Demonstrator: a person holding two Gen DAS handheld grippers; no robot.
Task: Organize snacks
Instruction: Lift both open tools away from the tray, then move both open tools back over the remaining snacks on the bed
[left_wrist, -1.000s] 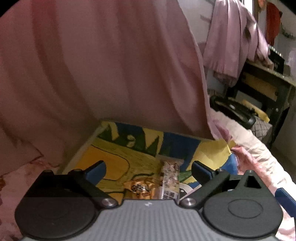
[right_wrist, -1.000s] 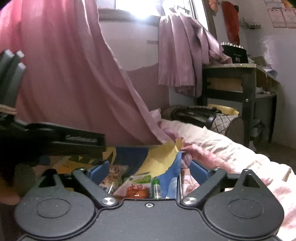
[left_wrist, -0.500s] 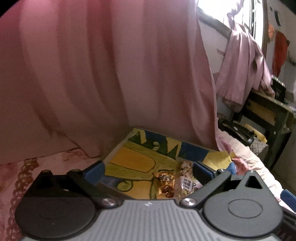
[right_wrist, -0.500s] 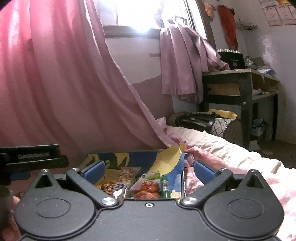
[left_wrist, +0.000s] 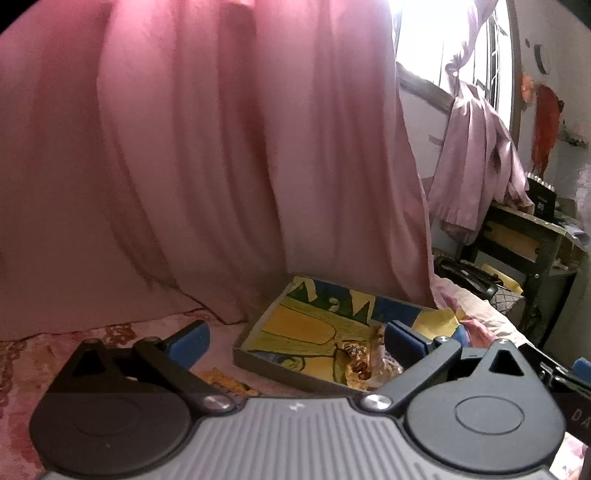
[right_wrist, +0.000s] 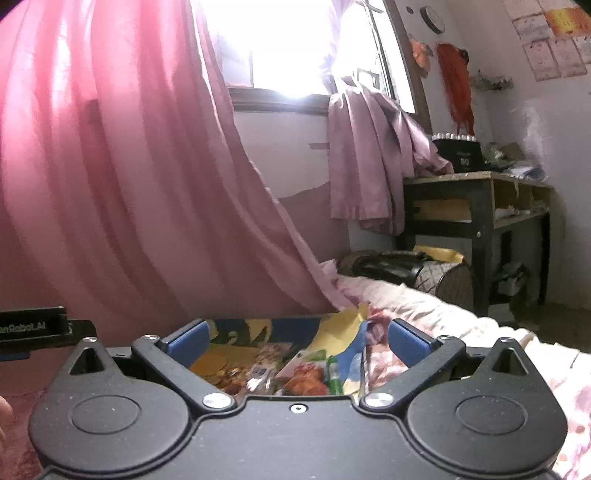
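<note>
Left wrist view: left gripper (left_wrist: 295, 338) jaws wide apart, empty; tray (left_wrist: 258, 334) with yellow, blue and green print lies on the bed just ahead of them, toward the right jaw. Snack packets (left_wrist: 360, 360) sit at the tray's near right end. Right gripper (right_wrist: 297, 338) jaws, just opened, stand apart and empty; snack packets (right_wrist: 295, 373) in the tray show between them, orange, green, clear wrappers.

Several snack packets (right_wrist: 280, 373) lie jumbled in the right end of the shallow yellow-and-blue tray (left_wrist: 295, 332); its left end is bare.
</note>
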